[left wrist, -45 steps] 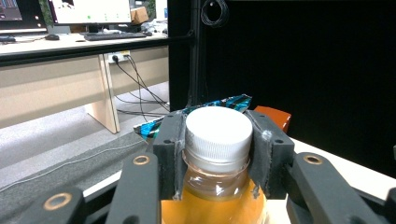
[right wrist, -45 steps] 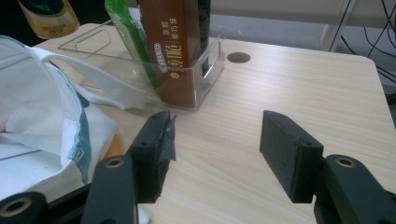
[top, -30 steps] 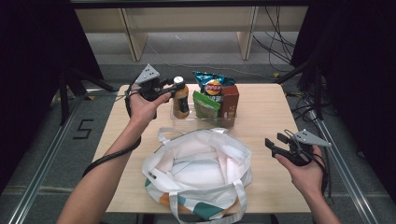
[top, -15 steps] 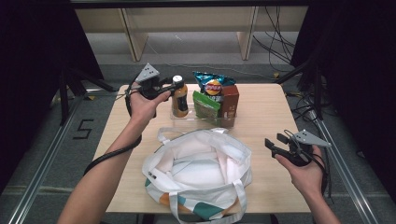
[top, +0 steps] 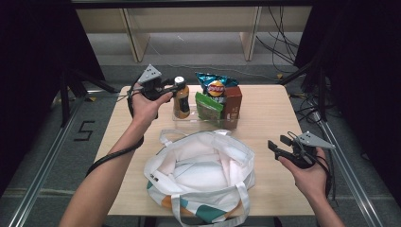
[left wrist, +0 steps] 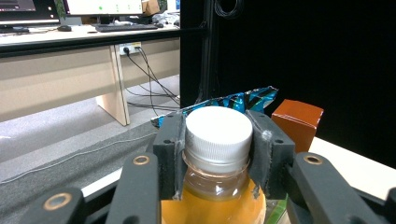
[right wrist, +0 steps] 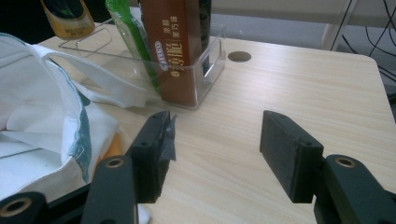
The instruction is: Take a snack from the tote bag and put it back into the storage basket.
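A bottle of orange drink with a white cap stands at the left end of a clear tray at the table's back. My left gripper is shut on its neck and cap; in the left gripper view both black pads press the cap's sides. Also in the tray are a blue chips bag, a green packet and a brown box. A white tote bag lies open at the front. My right gripper hovers open at the table's right, its jaws holding nothing.
In the right gripper view the brown box and green packet stand in the clear tray, with bare wood and a round hole beyond. The tote's handles reach toward the tray. A cable trails off my left forearm.
The left gripper and the bottle have edged very slightly to the left. The right hand has stayed where it was.
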`<act>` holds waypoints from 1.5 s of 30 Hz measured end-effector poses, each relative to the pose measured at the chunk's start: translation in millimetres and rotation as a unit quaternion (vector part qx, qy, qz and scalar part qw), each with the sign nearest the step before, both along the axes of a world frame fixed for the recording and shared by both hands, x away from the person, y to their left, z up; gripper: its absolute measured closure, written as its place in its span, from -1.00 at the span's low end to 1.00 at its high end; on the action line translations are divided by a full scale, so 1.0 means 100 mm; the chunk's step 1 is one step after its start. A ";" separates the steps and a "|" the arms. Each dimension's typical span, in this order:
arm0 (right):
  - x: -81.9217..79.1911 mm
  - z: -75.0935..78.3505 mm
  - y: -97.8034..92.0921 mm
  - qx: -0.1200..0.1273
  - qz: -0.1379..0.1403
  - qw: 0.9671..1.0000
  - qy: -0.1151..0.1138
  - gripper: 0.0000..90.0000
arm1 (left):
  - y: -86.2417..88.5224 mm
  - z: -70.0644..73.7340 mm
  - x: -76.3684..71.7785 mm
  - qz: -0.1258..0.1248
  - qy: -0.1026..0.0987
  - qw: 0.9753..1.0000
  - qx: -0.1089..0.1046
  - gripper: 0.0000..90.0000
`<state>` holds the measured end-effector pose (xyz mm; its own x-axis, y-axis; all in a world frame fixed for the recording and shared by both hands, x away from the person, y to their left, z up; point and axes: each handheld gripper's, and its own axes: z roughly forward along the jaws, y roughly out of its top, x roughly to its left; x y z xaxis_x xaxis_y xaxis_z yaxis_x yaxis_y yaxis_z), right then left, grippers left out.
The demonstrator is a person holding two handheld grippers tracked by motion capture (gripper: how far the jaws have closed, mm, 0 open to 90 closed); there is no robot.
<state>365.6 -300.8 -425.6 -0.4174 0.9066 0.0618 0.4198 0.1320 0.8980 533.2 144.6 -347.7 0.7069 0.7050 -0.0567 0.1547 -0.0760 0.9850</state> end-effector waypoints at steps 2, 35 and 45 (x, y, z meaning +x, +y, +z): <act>0.00 0.00 0.00 0.000 0.000 1.000 0.000 -0.01 | 0.00 -0.01 0.01 0.000 0.000 1.000 0.001 0.31; -0.01 0.00 0.02 0.004 0.003 1.000 0.002 -0.01 | 0.02 -0.13 0.08 0.019 0.007 1.000 -0.001 0.31; 0.00 -0.01 0.01 -0.002 0.006 1.000 -0.002 -0.01 | 0.00 -0.17 0.10 0.021 0.010 1.000 0.002 0.31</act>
<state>365.6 -300.2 -426.6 -0.4283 0.9018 0.0576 0.4152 0.1398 0.8989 543.0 144.3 -364.3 0.6754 0.7344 -0.0676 0.1768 -0.0723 0.9816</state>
